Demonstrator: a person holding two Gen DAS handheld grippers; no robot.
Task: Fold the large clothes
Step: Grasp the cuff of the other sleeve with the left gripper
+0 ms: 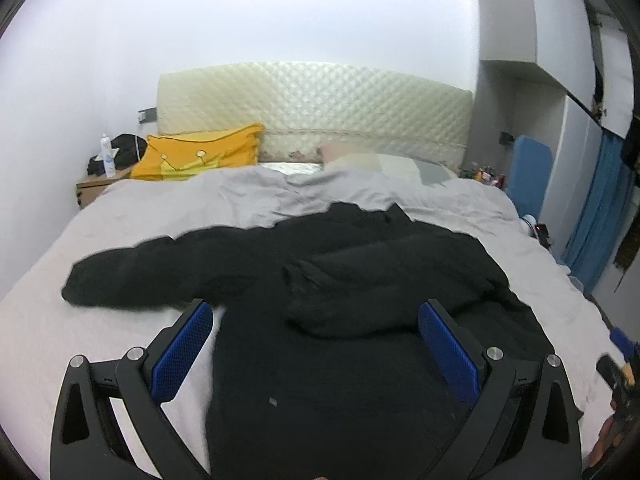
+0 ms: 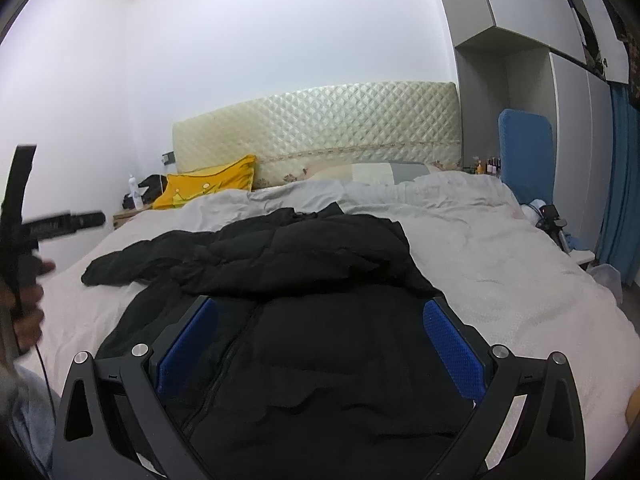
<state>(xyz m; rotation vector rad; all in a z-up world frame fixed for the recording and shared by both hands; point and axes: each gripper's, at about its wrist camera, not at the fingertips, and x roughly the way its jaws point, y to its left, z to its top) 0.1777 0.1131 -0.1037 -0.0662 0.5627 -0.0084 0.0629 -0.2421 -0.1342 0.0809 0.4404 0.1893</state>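
Black puffy quilted jacket [image 2: 304,256], crumpled grey sheet [image 2: 500,264]

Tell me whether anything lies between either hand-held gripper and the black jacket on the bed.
Nothing visible does. The black jacket lies spread directly ahead of the open left hand-held gripper and right hand-held gripper.

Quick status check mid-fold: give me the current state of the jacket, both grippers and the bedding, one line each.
Black jacket: spread on the bed, one sleeve folded across the body, the other stretched out sideways.
Left gripper: open, nothing held.
Right gripper: open wide above the jacket, nothing held.
Grey duvet: rumpled, covering the bed.
Yellow pillow: propped against the headboard.
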